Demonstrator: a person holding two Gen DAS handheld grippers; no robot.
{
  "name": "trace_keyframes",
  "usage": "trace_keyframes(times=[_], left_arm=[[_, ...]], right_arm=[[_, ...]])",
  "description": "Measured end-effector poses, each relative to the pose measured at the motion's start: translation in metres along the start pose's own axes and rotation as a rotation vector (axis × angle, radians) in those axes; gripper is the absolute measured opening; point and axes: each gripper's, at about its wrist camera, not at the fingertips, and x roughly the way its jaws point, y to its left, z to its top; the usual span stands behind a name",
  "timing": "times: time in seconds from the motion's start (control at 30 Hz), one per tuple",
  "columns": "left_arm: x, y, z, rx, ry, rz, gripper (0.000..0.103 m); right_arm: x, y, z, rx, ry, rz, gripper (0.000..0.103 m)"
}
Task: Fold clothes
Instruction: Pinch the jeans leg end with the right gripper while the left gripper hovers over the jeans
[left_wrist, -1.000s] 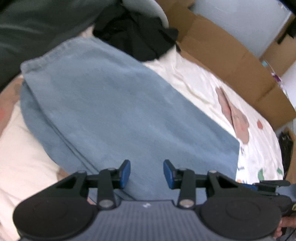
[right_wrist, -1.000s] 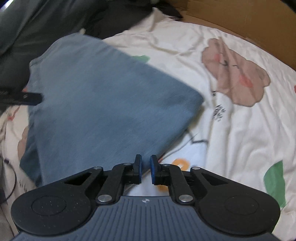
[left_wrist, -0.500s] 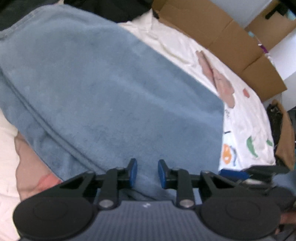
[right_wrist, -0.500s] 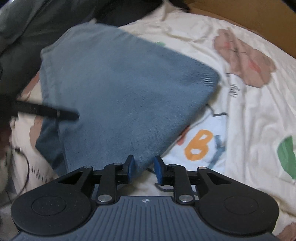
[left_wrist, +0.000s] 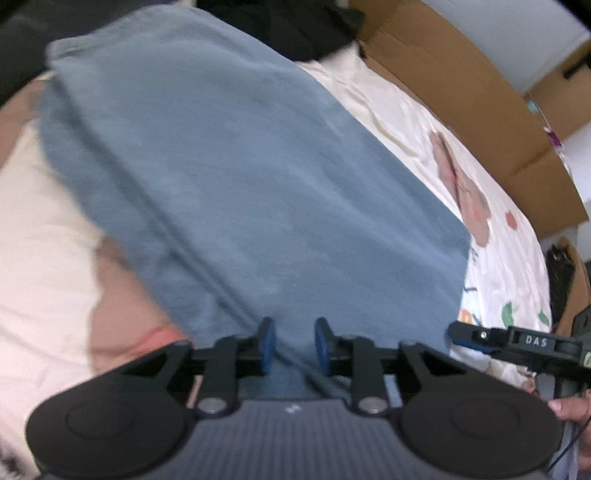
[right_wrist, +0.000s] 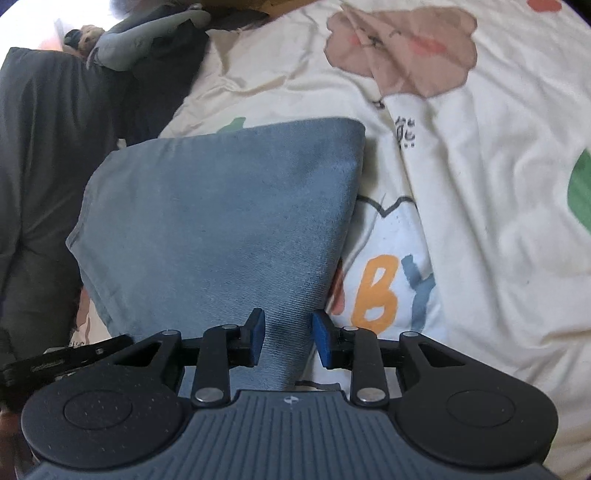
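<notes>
i see the printed bedsheet (right_wrist: 480, 184) under everything, cream with cartoon patches, rumpled and soft, with cardboard (left_wrist: 461, 99) along its far side and a dark heap of clothes (right_wrist: 48, 166) off to the left. the blue garment (left_wrist: 258, 177) lies folded flat on the sheet, its near edge right under both tools and one folded corner showing in the right wrist view.

the left gripper (left_wrist: 290, 345) has its jaws part spread and opening, with the garment's edge seam between them but the pads not pressing on it, as far as the blur lets me judge. the right gripper (right_wrist: 287, 339) is likewise part spread and opening over the garment's narrow near corner, cloth between the pads, no pinch.

my worry: if i close now, either tool may catch only the top layer, or grab the sheet beneath as well, and the fold would drag open. the two grippers sit near each other, so a careless lift could knock one into the other or skew the edge.
</notes>
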Motion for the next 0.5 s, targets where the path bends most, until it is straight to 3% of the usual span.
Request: trace_keyframes(times=[0.2,0.33,0.5], left_arm=[[-0.004,0.018,-0.003,-0.047,0.009,0.069,0.041],[-0.007,0.026,0.000,-0.090,0.010,0.059,0.045],[-0.002,0.025,-0.002,-0.078,0.021,0.051,0.051]], right_arm=[[-0.005,-0.007,0.006,0.061,0.005,0.087,0.033],[-0.008,-0.019,0.017,0.126,-0.021,0.137,0.032],[0.007,-0.033,0.026,0.186,-0.037,0.135,0.032]])
